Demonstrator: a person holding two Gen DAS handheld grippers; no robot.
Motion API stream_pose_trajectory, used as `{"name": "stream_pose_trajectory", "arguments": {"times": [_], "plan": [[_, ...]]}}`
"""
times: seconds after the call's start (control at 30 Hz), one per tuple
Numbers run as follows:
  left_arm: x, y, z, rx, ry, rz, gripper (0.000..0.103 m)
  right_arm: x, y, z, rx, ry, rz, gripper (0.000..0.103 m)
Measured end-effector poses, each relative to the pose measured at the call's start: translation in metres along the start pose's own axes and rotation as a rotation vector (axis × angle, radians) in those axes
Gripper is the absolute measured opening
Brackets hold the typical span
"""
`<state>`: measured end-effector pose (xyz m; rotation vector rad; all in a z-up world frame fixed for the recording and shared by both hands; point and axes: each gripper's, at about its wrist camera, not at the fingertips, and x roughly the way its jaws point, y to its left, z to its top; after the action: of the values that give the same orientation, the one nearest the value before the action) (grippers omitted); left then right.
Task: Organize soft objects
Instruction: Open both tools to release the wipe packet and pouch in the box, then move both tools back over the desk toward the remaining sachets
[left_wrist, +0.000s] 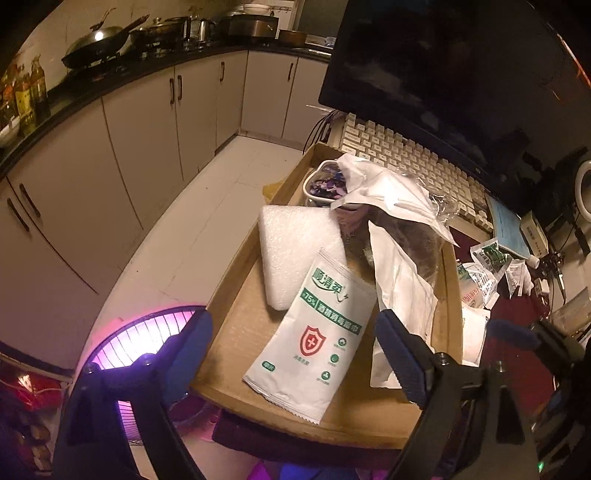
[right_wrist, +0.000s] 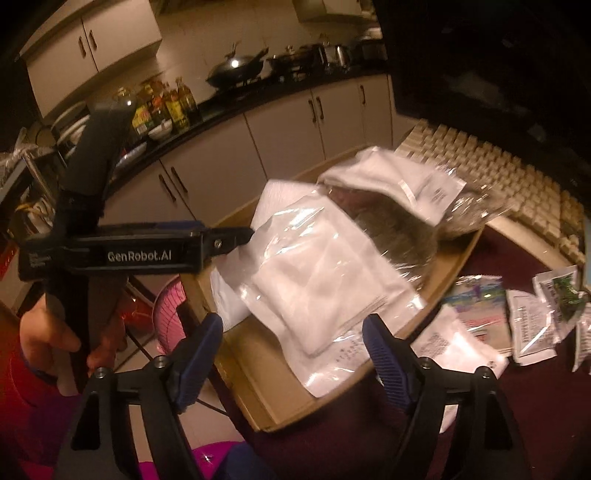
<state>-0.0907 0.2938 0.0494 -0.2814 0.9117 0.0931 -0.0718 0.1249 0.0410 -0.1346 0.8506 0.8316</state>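
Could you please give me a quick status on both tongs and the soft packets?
Left tongs open over wipes packet. Right tongs open, empty. Soft packets piled in cardboard tray. More packets outside on table.

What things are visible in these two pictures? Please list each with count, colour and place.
cardboard tray: one, brown, on the table edge
foam pad: one, white, in the tray's left part
wipes packet: one, white and green with a red shield, in the tray, overlapping the foam pad
clear bags of white cloth: at least two, piled in the tray
small bowl: one, white, purple contents, tray's far end
keyboard: one, cream, behind the tray
small packets: several, white and green, right of the tray
left gripper: fingers open, over the wipes packet
right gripper: fingers open, over the clear bags
hand: one, holding the left gripper's handle
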Motion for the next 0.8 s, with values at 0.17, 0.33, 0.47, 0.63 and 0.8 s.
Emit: {"name": "stream_pose_trajectory", "arguments": {"times": [0.17,0.33,0.47,0.63,0.8], "plan": [[-0.008,-0.013,0.0,0.044,-0.015,0.044,0.09,-0.022,-0.024,-0.004,0.046,-0.038,-0.042,0.089],[-0.015,-0.023,0.0,0.1,-0.04,0.118,0.09,-0.043,-0.061,-0.013,0.119,-0.056,-0.109,0.089],[-0.016,-0.018,0.001,0.095,-0.043,0.191,0.09,-0.055,-0.097,-0.025,0.191,-0.069,-0.211,0.09],[-0.022,-0.021,0.001,0.061,-0.047,0.136,0.09,-0.063,-0.13,-0.038,0.284,-0.057,-0.246,0.09],[-0.028,-0.066,-0.006,0.165,-0.04,0.021,0.09,-0.061,-0.151,-0.044,0.307,-0.045,-0.278,0.09]]}}
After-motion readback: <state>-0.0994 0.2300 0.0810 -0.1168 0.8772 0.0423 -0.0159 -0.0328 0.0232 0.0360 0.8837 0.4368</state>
